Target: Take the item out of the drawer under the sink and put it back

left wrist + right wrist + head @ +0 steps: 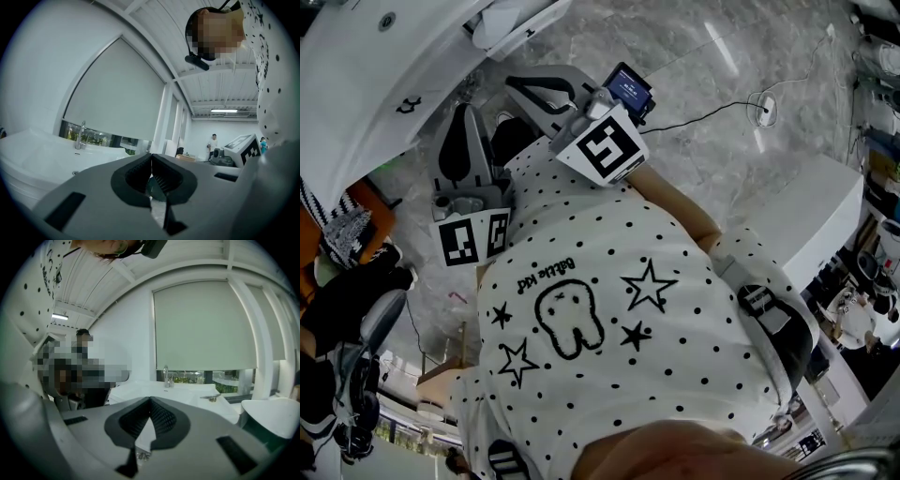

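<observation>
The left gripper (151, 158) is holding its fingers pressed together on nothing, with the sink (40, 154) lying ahead to its left. The right gripper (150, 401), its fingers also closed and empty, is facing the sink squarely. The drawer and its item are showing nowhere, so their direction and long axis cannot be told.

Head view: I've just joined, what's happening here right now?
A person in a dotted white shirt holds a gripper in each hand, close to the chest. The left gripper and the right gripper both have their jaws closed with nothing between them. Both point toward a white sink with a faucet. No drawer shows in any view, and neither gripper touches anything, so the job doesn't look started.
</observation>
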`<state>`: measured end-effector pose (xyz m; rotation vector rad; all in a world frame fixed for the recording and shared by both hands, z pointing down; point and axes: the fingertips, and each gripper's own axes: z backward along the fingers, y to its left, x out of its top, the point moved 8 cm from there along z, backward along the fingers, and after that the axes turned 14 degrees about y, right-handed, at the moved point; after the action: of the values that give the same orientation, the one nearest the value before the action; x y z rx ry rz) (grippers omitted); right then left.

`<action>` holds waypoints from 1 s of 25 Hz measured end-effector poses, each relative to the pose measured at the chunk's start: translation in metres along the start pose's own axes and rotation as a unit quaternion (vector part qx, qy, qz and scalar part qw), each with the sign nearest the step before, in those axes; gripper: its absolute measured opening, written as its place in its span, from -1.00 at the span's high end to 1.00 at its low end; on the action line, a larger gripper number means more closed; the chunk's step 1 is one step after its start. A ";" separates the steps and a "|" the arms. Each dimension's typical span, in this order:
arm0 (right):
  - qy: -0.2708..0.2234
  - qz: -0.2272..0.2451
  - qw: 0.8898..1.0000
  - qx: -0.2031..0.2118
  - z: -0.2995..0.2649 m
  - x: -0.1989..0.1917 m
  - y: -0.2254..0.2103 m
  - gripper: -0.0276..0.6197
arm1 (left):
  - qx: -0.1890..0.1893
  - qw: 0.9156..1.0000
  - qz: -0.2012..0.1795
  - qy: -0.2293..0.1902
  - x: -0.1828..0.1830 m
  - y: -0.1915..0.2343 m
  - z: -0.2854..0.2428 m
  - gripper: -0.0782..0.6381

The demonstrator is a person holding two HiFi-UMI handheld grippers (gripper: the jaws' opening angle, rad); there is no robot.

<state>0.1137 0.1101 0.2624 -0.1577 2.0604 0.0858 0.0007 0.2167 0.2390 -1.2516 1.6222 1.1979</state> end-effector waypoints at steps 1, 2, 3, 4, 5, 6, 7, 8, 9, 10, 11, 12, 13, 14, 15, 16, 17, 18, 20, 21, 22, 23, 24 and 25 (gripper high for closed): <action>0.000 0.000 1.000 0.000 0.000 0.000 0.000 0.88 | 0.000 1.000 0.000 0.000 0.000 0.000 0.000 0.77; 0.001 0.001 1.000 0.000 0.000 0.000 0.000 0.88 | 0.001 1.000 0.000 0.000 0.000 0.000 0.000 0.77; 0.001 0.001 1.000 0.001 0.000 0.000 0.001 0.88 | 0.001 1.000 0.001 0.000 0.000 0.000 0.001 0.77; 0.002 0.001 1.000 0.001 0.000 0.000 0.001 0.88 | 0.000 1.000 0.001 0.000 -0.001 0.000 0.001 0.77; 0.002 0.001 1.000 0.001 0.000 -0.001 0.001 0.88 | 0.000 1.000 0.001 0.000 -0.001 0.000 0.001 0.77; 0.002 0.002 1.000 0.000 0.000 -0.001 0.001 0.88 | 0.000 1.000 0.001 0.000 -0.001 0.000 0.001 0.77; 0.002 0.002 1.000 0.000 0.000 -0.001 0.001 0.88 | 0.000 1.000 0.002 -0.001 -0.001 0.000 0.001 0.77; 0.002 0.001 1.000 -0.001 0.001 -0.001 0.001 0.88 | 0.000 1.000 0.002 -0.001 -0.001 0.000 0.000 0.77; 0.002 0.001 1.000 -0.001 0.001 -0.001 0.000 0.88 | 0.000 1.000 0.002 -0.002 -0.001 0.000 0.000 0.77; 0.002 0.000 1.000 -0.002 0.001 -0.001 0.000 0.88 | 0.000 1.000 0.002 -0.002 -0.001 0.000 0.000 0.77; 0.002 0.000 1.000 -0.002 0.001 -0.001 0.000 0.88 | -0.001 1.000 0.002 -0.002 -0.001 0.000 0.000 0.77; 0.002 0.000 1.000 -0.002 0.001 -0.001 0.000 0.88 | -0.001 1.000 0.002 -0.001 -0.001 0.000 0.000 0.77; 0.003 0.001 1.000 -0.002 0.001 -0.002 0.001 0.88 | -0.001 1.000 0.003 -0.001 -0.001 -0.001 0.000 0.77; 0.003 0.001 1.000 -0.002 0.001 -0.002 0.001 0.88 | 0.000 1.000 0.004 -0.002 -0.001 -0.001 0.000 0.77; 0.004 0.002 1.000 -0.001 0.001 -0.002 0.001 0.88 | 0.000 1.000 0.005 -0.002 0.000 -0.001 0.000 0.77; 0.004 0.003 1.000 0.000 0.001 -0.002 0.002 0.88 | 0.001 1.000 0.005 -0.002 -0.001 -0.001 0.001 0.77; 0.005 0.003 1.000 0.001 0.001 -0.002 0.003 0.88 | 0.001 1.000 0.005 -0.002 -0.002 -0.001 0.002 0.77; 0.005 0.004 1.000 0.002 0.001 -0.002 0.003 0.88 | 0.002 1.000 0.006 -0.003 -0.003 0.000 0.004 0.77; 0.006 0.006 1.000 0.003 0.002 -0.002 0.004 0.88 | 0.005 1.000 0.008 -0.005 -0.004 0.000 0.005 0.77; 0.006 0.006 1.000 0.004 0.001 -0.003 0.004 0.88 | 0.007 1.000 0.010 -0.006 -0.005 0.000 0.006 0.77; 0.006 0.006 1.000 0.004 0.001 -0.003 0.004 0.88 | 0.008 1.000 0.011 -0.007 -0.005 0.001 0.006 0.77; 0.006 0.007 1.000 0.005 0.001 -0.003 0.005 0.88 | 0.009 1.000 0.012 -0.008 -0.005 0.001 0.007 0.77; 0.007 0.007 1.000 0.005 0.001 -0.002 0.005 0.88 | 0.009 1.000 0.012 -0.008 -0.005 0.001 0.007 0.77; 0.007 0.008 1.000 0.006 0.001 -0.001 0.005 0.88 | 0.010 1.000 0.012 -0.008 -0.004 0.000 0.008 0.77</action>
<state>0.1146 0.1154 0.2625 -0.1345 2.0755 0.0812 0.0012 0.2254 0.2403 -1.2090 1.6382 1.2014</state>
